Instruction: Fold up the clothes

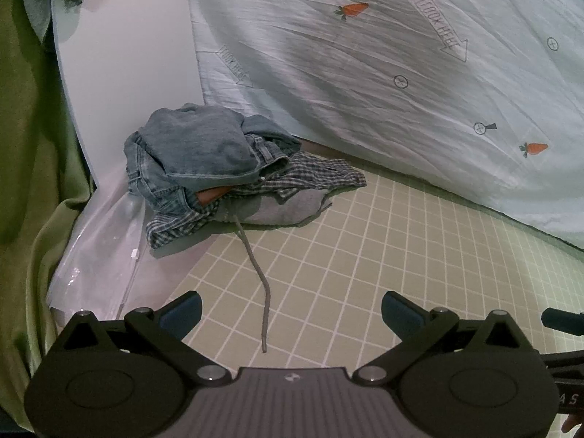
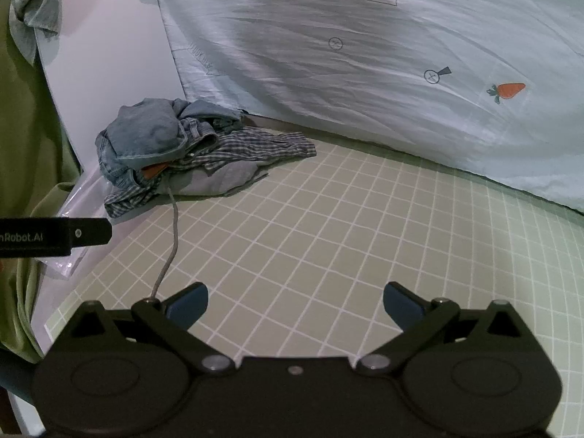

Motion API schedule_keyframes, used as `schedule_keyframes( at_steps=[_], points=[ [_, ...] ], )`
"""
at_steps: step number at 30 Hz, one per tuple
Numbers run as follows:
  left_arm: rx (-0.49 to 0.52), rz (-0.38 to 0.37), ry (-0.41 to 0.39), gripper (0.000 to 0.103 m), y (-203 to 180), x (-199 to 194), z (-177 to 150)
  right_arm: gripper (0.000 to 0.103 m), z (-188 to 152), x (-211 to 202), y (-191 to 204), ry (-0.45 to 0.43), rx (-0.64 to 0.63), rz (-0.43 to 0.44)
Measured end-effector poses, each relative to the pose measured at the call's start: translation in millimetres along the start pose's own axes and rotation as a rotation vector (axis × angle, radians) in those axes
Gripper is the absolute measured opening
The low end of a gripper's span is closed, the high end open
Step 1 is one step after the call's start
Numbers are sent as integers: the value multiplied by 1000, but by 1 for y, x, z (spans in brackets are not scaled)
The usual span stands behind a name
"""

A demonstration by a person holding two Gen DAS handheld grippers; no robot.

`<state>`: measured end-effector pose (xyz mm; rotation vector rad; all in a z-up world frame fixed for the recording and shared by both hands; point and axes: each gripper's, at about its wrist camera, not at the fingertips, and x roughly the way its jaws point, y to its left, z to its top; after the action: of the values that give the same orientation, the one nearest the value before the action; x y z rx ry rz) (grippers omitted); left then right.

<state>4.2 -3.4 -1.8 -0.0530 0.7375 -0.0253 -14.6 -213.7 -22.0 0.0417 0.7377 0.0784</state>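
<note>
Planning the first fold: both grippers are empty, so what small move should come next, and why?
Probably bring the left gripper forward to the jeans topping the pile. Both it and the right gripper hover open over the bare grid mat, and the jeans cover the checked shirt.

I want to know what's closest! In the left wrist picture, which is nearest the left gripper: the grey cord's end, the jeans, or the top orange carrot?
From the left gripper:
1. Grey cord, its end between the fingers.
2. Jeans, atop the pile, ahead-left.
3. Top carrot, high on the sheet.
</note>
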Motion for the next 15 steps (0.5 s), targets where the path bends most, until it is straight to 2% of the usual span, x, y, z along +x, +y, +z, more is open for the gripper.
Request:
schedule_keyframes(
  at_steps=[15],
  points=[
    [-5,-9,2,103,4,-1,-2,103,-1,-3,0,-6,12,-1]
  ],
)
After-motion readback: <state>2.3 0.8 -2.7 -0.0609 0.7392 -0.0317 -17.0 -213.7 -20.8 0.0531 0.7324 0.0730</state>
